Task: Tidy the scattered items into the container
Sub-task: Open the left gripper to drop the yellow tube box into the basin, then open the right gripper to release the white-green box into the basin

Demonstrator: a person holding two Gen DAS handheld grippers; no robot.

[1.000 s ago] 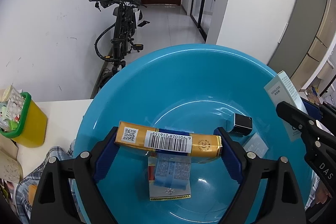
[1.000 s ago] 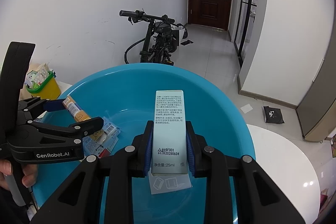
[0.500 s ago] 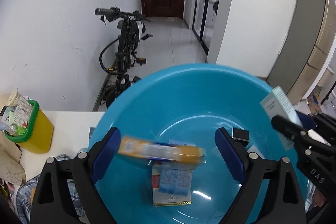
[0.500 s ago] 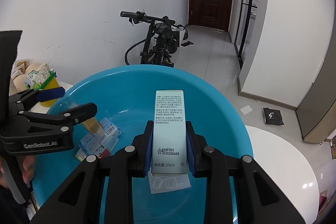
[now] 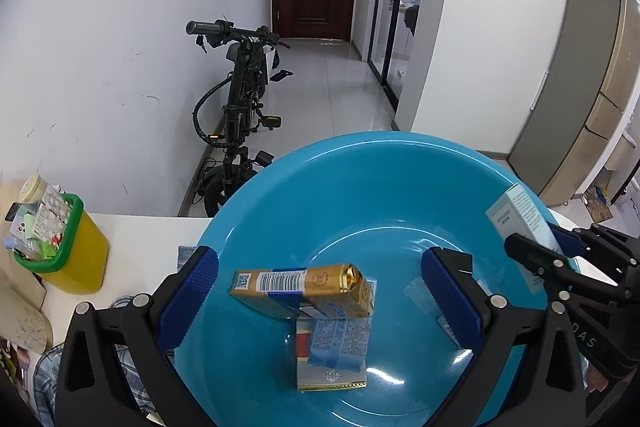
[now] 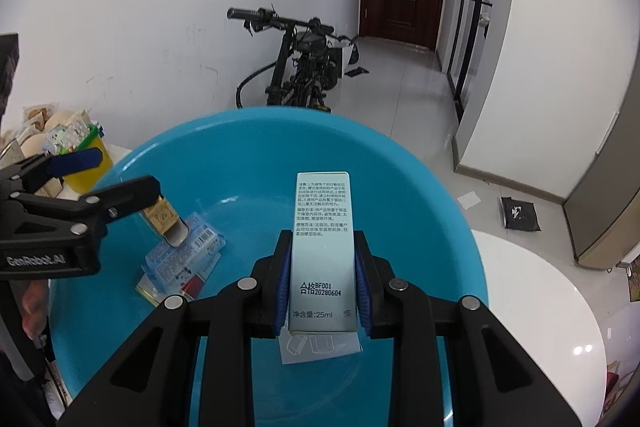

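Jaws, left wrist view: left gripper (image 5: 320, 291) was opening, pads spread wide with nothing pressed between them; the gold carton (image 5: 300, 289) lay in the gap, clear of both pads.
Gold carton, position: inside the blue basin (image 5: 360, 179), one end propped on a flat blue-and-white packet (image 5: 334, 347), so it sat tilted.
Gold carton, handling: judged light, stiff card with a glossy foil skin, likely slippery; best taken across the long side faces near mid-length.
Other basin contents: a small dark item showed behind the right-hand finger, too hidden to identify.
Off to the side: yellow bin (image 5: 70, 251) with green rim on the white table (image 5: 140, 231), well apart from the basin.
Jaws, right wrist view: right gripper (image 6: 322, 279) was clenched on the pale blue box (image 6: 323, 247), pads on its two narrow sides near the lower end.
Pale blue box, position: held upright above the basin interior, not resting on it.
Pale blue box, handling: judged a thin, light card carton; crushable, so a modest squeeze low on the sides looked right.
Below it: a clear sachet (image 6: 320, 347) lay on the basin floor.
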